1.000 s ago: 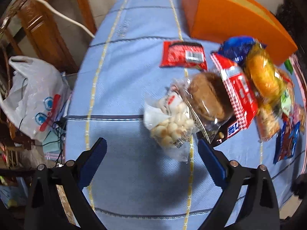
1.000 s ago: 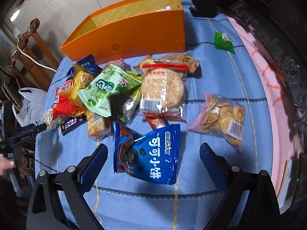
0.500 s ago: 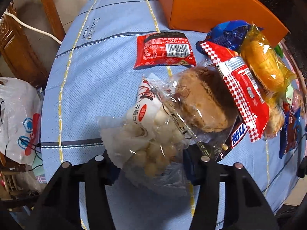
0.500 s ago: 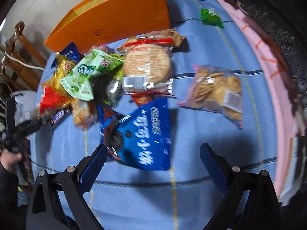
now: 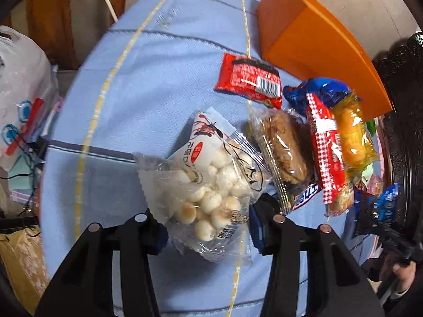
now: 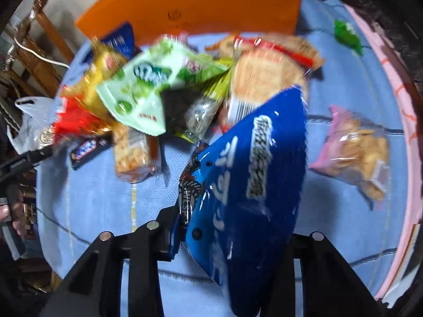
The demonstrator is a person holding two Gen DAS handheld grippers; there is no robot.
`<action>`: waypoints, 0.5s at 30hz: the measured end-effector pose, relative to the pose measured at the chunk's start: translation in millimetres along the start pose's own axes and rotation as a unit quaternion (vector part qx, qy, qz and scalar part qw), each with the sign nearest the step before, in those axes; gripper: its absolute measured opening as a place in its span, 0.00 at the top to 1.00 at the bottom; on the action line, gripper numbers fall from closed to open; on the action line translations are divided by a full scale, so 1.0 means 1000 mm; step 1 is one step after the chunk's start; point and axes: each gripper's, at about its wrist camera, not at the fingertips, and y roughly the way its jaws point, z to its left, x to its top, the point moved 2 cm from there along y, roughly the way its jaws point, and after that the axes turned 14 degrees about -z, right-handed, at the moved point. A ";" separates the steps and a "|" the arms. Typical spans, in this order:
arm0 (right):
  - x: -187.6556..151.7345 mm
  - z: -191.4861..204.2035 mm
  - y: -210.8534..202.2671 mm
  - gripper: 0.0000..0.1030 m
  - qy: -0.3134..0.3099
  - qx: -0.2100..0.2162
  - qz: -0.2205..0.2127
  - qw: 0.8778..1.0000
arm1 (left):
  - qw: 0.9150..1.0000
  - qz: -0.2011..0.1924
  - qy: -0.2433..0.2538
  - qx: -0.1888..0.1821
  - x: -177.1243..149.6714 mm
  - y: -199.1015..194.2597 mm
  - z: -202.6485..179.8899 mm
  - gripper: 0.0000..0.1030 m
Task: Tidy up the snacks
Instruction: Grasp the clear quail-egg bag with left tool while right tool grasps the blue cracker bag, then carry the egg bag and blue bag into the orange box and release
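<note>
1. My left gripper (image 5: 208, 227) is clamped on a clear plastic bag of small round white puffs (image 5: 211, 185); its jaws have just closed on the bag's lower part. The bag carries a red oval label and black print I cannot read.
2. My right gripper (image 6: 227, 240) grips a glossy blue foil snack bag with white Chinese characters (image 6: 251, 185); its jaws have just closed on it, and the picture is blurred.
3. Both bags are above a light blue checked tablecloth (image 5: 132, 92).
4. Beside the puff bag lie a clear-wrapped brown cake (image 5: 285, 148), a red-and-white checked packet (image 5: 327, 153) and a flat red sachet with a barcode (image 5: 248, 79).
5. A dark bar reading "Snickers" (image 6: 87, 150) lies beside a pale green pouch (image 6: 148, 89); a pink-edged clear bag of biscuits (image 6: 357, 153) lies apart.
6. A tall orange cardboard box (image 6: 211, 5) stands behind the pile.
</note>
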 end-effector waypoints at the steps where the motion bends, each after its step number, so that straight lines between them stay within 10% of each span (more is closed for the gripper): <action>1: 0.002 -0.003 -0.009 0.64 0.005 0.008 -0.007 1.000 | 1.000 -0.006 -0.002 0.000 -0.001 -0.007 0.000 0.54; 15: 0.056 -0.011 -0.070 0.64 -0.003 0.074 -0.091 0.993 | 0.996 -0.086 -0.002 -0.011 0.031 -0.080 -0.039 0.54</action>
